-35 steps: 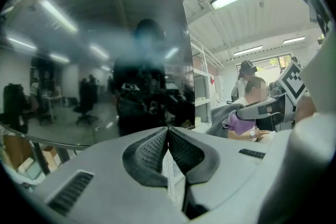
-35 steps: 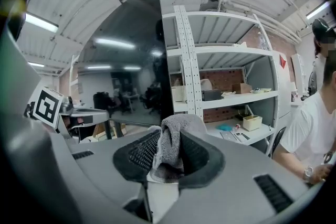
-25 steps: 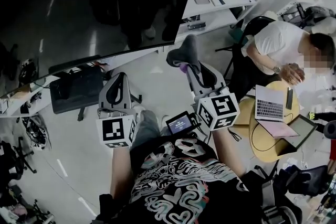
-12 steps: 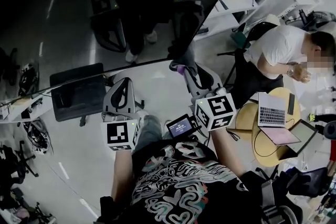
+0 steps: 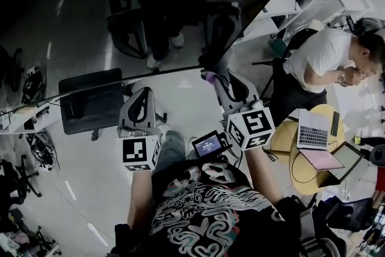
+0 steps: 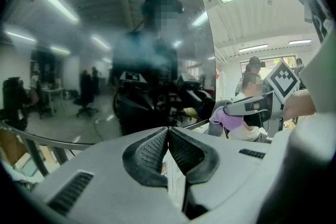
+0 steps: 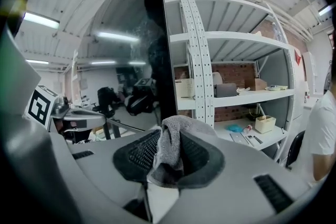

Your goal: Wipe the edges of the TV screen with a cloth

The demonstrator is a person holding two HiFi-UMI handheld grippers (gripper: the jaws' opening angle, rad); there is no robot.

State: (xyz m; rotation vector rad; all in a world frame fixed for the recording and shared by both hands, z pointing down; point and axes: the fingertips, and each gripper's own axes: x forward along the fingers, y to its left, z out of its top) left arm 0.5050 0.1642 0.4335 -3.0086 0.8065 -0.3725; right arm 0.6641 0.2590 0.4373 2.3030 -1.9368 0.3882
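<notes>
Firstly, containers: white shelving [image 7: 231,42], right of frame in the right gripper view, bears a small open box [image 7: 265,123] and a brown box [image 7: 257,83]; contents not legible.

Surface: round, wooden [image 5: 296,171], lower right of the head view, carrying an open laptop [image 5: 313,128]. A person [image 5: 322,60] in a white shirt sits beside it.

TV screen [image 5: 120,3]: dark, reflective, filling the upper left of the head view.

Right gripper [image 7: 170,136]: raised, claw clenched on a grey cloth [image 7: 168,157], just beside the screen's lower right corner; contact not determinable.

Left gripper [image 6: 168,132]: claw pressed together with nothing in it, held below the screen's bottom edge, left of centre.
</notes>
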